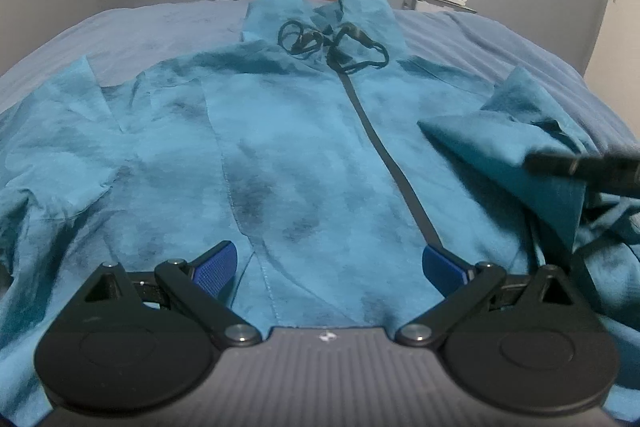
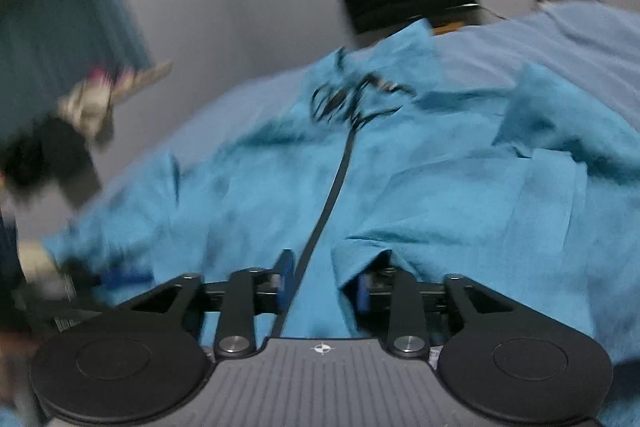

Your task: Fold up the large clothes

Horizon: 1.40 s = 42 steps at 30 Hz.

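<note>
Bedroom, blue-sheeted bed (image 1: 168,27) | teal jacket (image 1: 280,147) spread front-up, collar at 12 o'clock | your left claw (image 1: 328,263) wide, empty over hem | right claw (image 2: 320,285) narrowed on jacket fabric, blurred | soft, light, floppy: grip seams, hem corners.

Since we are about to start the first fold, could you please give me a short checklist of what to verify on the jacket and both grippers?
1. Teal jacket lies front up on the bed: ok.
2. Zipper closed along the visible front: ok.
3. Drawcords tidy: not ok, tangled at the collar.
4. Right-hand sleeve flat: not ok, bunched over the body.
5. Left gripper open, holding nothing: ok.
6. Right gripper grip: cannot tell; view blurred, fabric covers one finger.
</note>
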Each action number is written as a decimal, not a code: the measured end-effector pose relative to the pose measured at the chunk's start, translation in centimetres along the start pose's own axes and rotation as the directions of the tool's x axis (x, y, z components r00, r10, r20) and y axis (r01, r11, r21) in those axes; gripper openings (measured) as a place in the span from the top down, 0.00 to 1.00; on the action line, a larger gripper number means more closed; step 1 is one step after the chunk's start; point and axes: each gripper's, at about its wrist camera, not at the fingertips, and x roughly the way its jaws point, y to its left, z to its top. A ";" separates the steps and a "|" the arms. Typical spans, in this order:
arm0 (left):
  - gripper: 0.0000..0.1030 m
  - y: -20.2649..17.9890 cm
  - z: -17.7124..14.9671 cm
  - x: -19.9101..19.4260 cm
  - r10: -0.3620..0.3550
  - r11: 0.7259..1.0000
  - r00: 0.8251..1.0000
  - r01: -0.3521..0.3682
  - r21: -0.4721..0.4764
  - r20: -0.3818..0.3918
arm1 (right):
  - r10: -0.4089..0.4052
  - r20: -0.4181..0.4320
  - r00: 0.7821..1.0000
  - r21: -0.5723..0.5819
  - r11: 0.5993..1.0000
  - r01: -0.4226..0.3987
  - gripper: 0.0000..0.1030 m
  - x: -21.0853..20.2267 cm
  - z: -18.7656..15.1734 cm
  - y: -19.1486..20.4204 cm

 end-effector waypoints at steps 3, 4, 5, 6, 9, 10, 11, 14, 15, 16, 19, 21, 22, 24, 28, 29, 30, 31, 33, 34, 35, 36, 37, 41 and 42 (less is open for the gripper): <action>0.02 -0.2 -0.1 0.2 -0.009 1.000 1.000 0.009 0.013 -0.006 | -0.025 0.052 0.998 0.186 0.983 0.015 0.35 -1.3 0.5 -2.3; 0.02 -0.3 -0.1 0.2 -0.011 1.000 1.000 0.011 0.020 -0.008 | -0.042 0.056 0.998 0.247 0.969 0.027 0.34 -1.9 0.7 -3.4; 0.02 -0.4 -0.1 0.2 -0.013 1.000 1.000 0.013 0.026 -0.008 | -0.055 0.059 0.997 0.323 0.946 0.033 0.34 -2.1 0.7 -4.3; 0.02 -0.5 -0.1 0.3 -0.014 0.999 1.000 0.014 0.030 -0.009 | -0.063 0.059 0.996 0.408 0.913 0.034 0.34 -2.5 0.3 -5.4; 0.02 -0.6 -0.1 0.3 -0.014 0.999 1.000 0.015 0.031 -0.010 | -0.106 0.106 0.989 0.567 0.823 0.027 0.36 -4.2 -0.9 -8.0; 0.02 -0.5 -0.1 0.4 -0.015 0.999 1.000 0.015 0.029 -0.011 | -0.130 0.133 0.983 0.576 0.817 0.030 0.43 -4.7 -1.0 -8.3; 0.02 -0.5 -0.1 0.4 -0.016 0.999 1.000 0.016 0.028 -0.012 | -0.158 0.158 0.975 0.573 0.819 0.040 0.49 -5.1 -0.9 -8.5; 0.02 -0.6 -0.1 0.5 -0.017 0.999 1.000 0.018 0.031 -0.015 | -0.210 0.206 0.956 0.532 0.844 0.071 0.81 -5.4 -0.9 -8.9; 0.02 -0.6 -0.2 0.5 -0.018 0.999 1.000 0.018 0.034 -0.015 | -0.220 0.224 0.950 0.492 0.867 0.085 0.89 -5.7 -0.8 -8.8; 0.02 -0.7 -0.2 0.5 -0.018 0.999 1.000 0.019 0.039 -0.013 | -0.233 0.238 0.943 0.432 0.895 0.112 0.91 -5.8 -0.3 -8.2; 0.02 -0.5 -0.2 0.3 -0.029 0.999 1.000 0.029 0.034 -0.003 | -0.205 0.302 0.931 0.072 0.979 0.192 0.93 -4.9 1.1 -3.4; 0.02 0.3 -0.1 0.3 -0.022 1.000 1.000 0.022 -0.008 0.000 | -0.087 0.310 0.947 -0.203 0.967 0.155 0.93 -4.6 0.9 0.9; 0.02 0.8 0.0 0.3 -0.009 0.999 1.000 0.009 -0.039 0.000 | -0.018 0.286 0.958 -0.335 0.935 0.118 0.93 -4.5 0.2 3.0; 0.02 2.1 0.2 0.3 0.014 0.994 1.000 -0.014 -0.106 0.000 | 0.078 0.196 0.978 -0.515 0.857 0.035 0.93 -4.0 -1.6 6.3; 0.02 4.0 0.4 -0.2 0.030 0.976 0.999 -0.024 -0.216 0.027 | 0.107 -0.010 0.994 -0.613 0.785 -0.090 0.86 -3.1 -4.6 7.9; 0.02 4.1 0.5 -0.4 0.034 0.974 0.999 -0.024 -0.223 0.039 | 0.090 -0.033 0.995 -0.616 0.782 -0.091 0.81 -2.9 -5.1 7.8; 0.02 4.2 0.6 -0.6 0.040 0.974 0.998 -0.027 -0.227 0.054 | 0.077 -0.055 0.995 -0.608 0.788 -0.095 0.66 -2.9 -5.3 7.4; 0.02 4.2 0.6 -0.7 0.043 0.974 0.997 -0.027 -0.227 0.067 | 0.067 -0.077 0.995 -0.585 0.805 -0.100 0.53 -3.0 -5.3 6.9; 0.02 4.5 0.7 -1.2 0.041 0.971 0.994 -0.015 -0.238 0.102 | 0.073 -0.090 0.993 -0.531 0.840 -0.110 0.45 -2.8 -4.9 5.8; 0.02 4.7 0.8 -1.5 0.059 0.967 0.990 -0.026 -0.252 0.124 | 0.081 -0.089 0.993 -0.503 0.857 -0.115 0.41 -2.9 -4.6 5.3; 0.02 5.1 0.9 -1.8 0.085 0.961 0.985 -0.041 -0.272 0.150 | 0.086 -0.089 0.992 -0.476 0.872 -0.118 0.39 -3.3 -4.4 4.9; 0.02 5.5 0.9 -2.4 0.101 0.953 0.979 -0.043 -0.301 0.178 | 0.091 -0.089 0.992 -0.446 0.887 -0.121 0.38 -3.4 -4.1 4.4; 0.02 6.2 0.9 -2.9 0.112 0.938 0.972 -0.035 -0.344 0.207 | 0.100 -0.091 0.991 -0.417 0.900 -0.129 0.38 -3.0 -3.7 4.0; 0.02 8.6 0.7 -3.4 0.057 0.876 0.973 0.058 -0.478 0.223 | 0.090 -0.111 0.990 -0.370 0.921 -0.126 0.38 0.8 -2.7 3.4; 0.02 8.8 0.7 -2.9 0.016 0.872 0.981 0.081 -0.484 0.192 | 0.083 -0.124 0.989 -0.376 0.918 -0.125 0.38 1.5 -2.8 3.5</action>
